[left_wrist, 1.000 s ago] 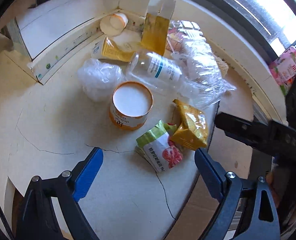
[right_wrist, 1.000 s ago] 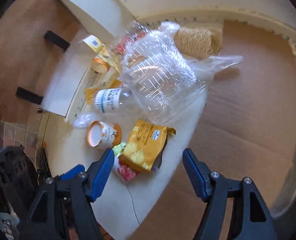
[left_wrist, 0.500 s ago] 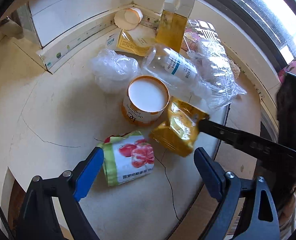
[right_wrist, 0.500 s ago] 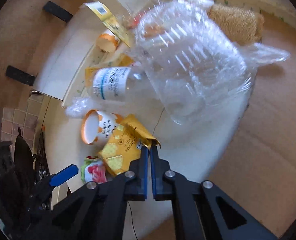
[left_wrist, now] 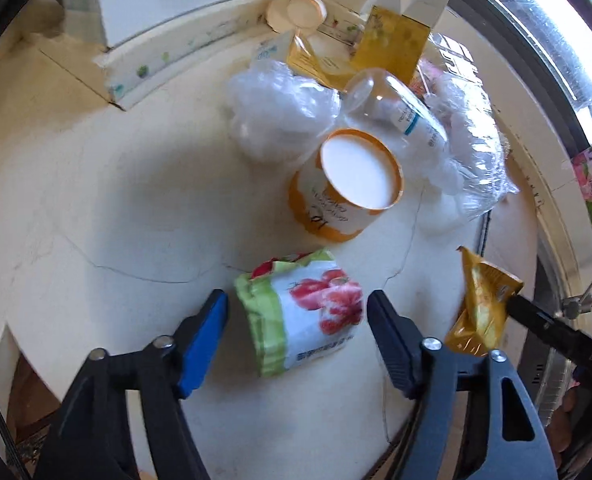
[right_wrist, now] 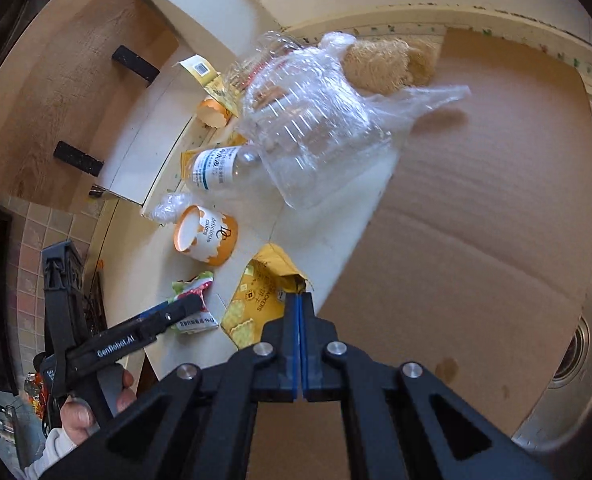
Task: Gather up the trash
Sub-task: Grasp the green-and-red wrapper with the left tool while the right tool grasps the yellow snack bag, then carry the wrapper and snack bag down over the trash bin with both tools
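You are looking at daylight pouring through the dark-framed window (left_wrist: pixel 544 32) onto a cracked cream countertop (left_wrist: pixel 95 208) beside brown cardboard (right_wrist: pixel 476 208).

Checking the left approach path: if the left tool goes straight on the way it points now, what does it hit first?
The strawberry-print snack bag. It lies on the white tabletop between the open fingers of the left tool, directly ahead. Beyond it sits the tipped orange paper cake cup, though depth is uncertain in the fisheye view.

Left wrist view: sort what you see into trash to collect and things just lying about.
Trash to collect:
yellow cracker packet, pinched by the right gripper
strawberry snack packet, between the open fingers of the left gripper
orange paper cup
clear plastic bottle
crumpled plastic bag

Lying about:
cardboard sheet
round table
window
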The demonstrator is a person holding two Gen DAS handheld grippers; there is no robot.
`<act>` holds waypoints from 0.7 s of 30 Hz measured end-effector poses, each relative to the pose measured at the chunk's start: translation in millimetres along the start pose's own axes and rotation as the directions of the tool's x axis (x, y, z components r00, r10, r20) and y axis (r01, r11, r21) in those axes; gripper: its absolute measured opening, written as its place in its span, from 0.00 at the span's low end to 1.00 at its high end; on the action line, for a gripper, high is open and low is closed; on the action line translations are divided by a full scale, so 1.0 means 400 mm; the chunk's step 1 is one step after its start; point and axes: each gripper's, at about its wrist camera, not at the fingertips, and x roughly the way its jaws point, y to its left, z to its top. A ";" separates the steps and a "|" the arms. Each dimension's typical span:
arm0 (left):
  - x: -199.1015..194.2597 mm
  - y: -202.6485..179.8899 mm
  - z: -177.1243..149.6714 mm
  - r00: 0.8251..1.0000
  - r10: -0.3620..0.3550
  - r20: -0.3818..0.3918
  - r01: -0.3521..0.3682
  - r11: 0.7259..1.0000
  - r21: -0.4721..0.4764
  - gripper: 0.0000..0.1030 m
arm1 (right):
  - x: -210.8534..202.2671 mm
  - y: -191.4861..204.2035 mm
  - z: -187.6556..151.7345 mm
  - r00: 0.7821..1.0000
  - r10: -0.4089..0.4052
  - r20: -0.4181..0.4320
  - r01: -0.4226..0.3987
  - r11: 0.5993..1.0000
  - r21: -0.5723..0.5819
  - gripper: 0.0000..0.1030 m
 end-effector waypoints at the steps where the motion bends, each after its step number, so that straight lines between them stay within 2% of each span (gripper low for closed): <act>1: 0.002 -0.006 0.005 1.000 -0.002 0.008 0.002 1.000 0.006 0.56 | 0.000 0.001 -0.001 1.000 0.005 -0.002 -0.005 1.000 0.000 0.00; 5: 0.003 -0.032 0.003 1.000 -0.004 0.018 0.003 1.000 0.030 0.52 | 0.001 0.021 -0.003 1.000 0.019 -0.005 -0.019 1.000 -0.025 0.00; 6: 0.000 -0.038 0.000 1.000 0.000 0.026 -0.001 0.999 0.037 0.35 | 0.004 0.025 -0.003 1.000 0.020 -0.006 -0.021 0.999 -0.031 0.00; 7: -0.005 -0.040 -0.004 0.999 -0.022 0.035 0.021 0.999 0.041 0.05 | 0.007 0.028 -0.005 1.000 0.023 -0.008 -0.023 0.999 -0.035 0.00; 8: -0.014 -0.040 -0.006 0.998 -0.057 0.041 0.056 0.998 0.028 0.05 | 0.012 0.033 -0.005 1.000 0.026 -0.011 -0.026 0.999 -0.038 0.00; 12: -0.040 -0.046 -0.022 0.997 0.005 0.077 -0.008 0.999 0.043 0.02 | 0.040 0.054 -0.014 0.999 0.031 -0.039 -0.033 0.998 -0.061 0.00; 18: -0.114 -0.005 -0.071 0.994 0.005 0.112 -0.010 0.999 0.040 0.02 | 0.086 0.083 -0.026 0.994 0.039 -0.100 -0.048 0.995 -0.088 0.04; 20: -0.134 0.013 -0.089 0.994 0.012 0.108 -0.015 0.999 0.029 0.02 | 0.101 0.091 -0.035 0.992 0.017 -0.121 -0.028 0.995 -0.091 0.10; 21: -0.144 0.021 -0.096 0.994 0.013 0.107 -0.015 1.000 0.022 0.02 | 0.105 0.093 -0.038 0.992 0.004 -0.125 -0.016 0.996 -0.091 0.19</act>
